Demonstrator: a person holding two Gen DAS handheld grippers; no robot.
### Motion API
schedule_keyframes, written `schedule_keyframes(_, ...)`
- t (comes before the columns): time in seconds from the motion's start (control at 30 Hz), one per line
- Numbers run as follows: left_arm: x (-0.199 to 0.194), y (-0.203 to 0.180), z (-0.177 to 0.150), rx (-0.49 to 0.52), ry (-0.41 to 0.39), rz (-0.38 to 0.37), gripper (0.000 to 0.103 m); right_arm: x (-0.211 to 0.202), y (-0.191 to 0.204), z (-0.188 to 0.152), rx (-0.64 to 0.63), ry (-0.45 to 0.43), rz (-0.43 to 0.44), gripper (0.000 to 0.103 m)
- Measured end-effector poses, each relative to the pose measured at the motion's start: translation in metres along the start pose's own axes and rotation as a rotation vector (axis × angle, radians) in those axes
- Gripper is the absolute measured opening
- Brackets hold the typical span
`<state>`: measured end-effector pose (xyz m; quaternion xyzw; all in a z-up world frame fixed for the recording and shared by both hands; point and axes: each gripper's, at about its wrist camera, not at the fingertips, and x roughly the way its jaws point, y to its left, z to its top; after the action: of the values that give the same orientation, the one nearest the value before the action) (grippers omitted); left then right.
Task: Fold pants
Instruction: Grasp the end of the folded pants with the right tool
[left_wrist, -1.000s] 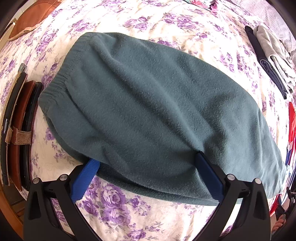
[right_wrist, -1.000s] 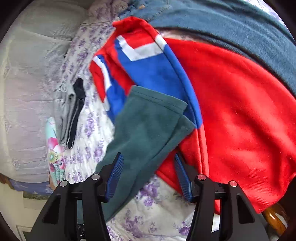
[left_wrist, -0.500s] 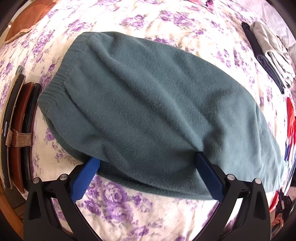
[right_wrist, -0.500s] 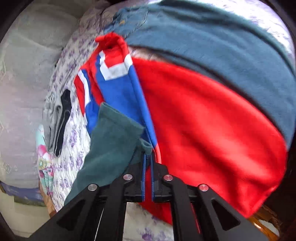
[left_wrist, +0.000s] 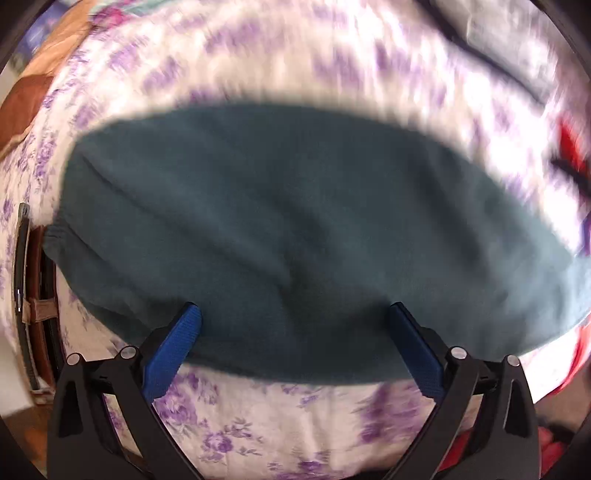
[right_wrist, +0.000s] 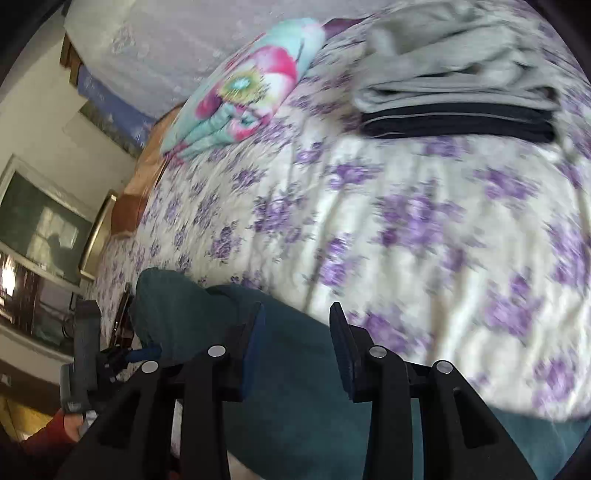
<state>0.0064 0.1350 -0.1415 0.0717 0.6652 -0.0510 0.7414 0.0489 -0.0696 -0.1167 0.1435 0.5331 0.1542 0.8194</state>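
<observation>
The teal fleece pants (left_wrist: 280, 229) lie flat on the floral bedspread (left_wrist: 280, 424), waistband at the left. My left gripper (left_wrist: 295, 314) is open, its blue pads resting over the pants' near edge. In the right wrist view the pants (right_wrist: 295, 387) lie under my right gripper (right_wrist: 297, 314), whose jaws stand open with nothing between them; a folded cuff end lies at the left pad. The left gripper's body (right_wrist: 85, 354) shows at the far left of that view.
A stack of folded grey and dark clothes (right_wrist: 458, 92) and a bright flowered pillow (right_wrist: 251, 85) lie further up the bed. Red clothing (left_wrist: 572, 155) lies at the right. Brown belts (left_wrist: 33, 295) lie at the bed's left edge.
My right gripper, shut on the pant cuffs half a second ago, has carried them over toward the waistband and opened. The left view has shifted and blurred; its gripper stays open.
</observation>
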Motion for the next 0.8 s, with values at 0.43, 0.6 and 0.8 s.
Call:
schedule_keyframes(0.43, -0.002, 0.025, -0.024, -0.119, -0.046, -0.051, 0.099, 0.038, 0.059, -0.052, -0.279, 0.233, 0.112, 0.039)
schedule_keyframes(0.6, 0.004, 0.011, -0.014, -0.123, -0.05, -0.032, 0.099, 0.032, 0.056, -0.058, -0.242, 0.263, 0.236, 0.046)
schedule_keyframes(0.8, 0.001, 0.009, -0.019, -0.127, -0.052, -0.025, 0.099, 0.056, 0.055, -0.025, -0.073, 0.303, 0.452, 0.053)
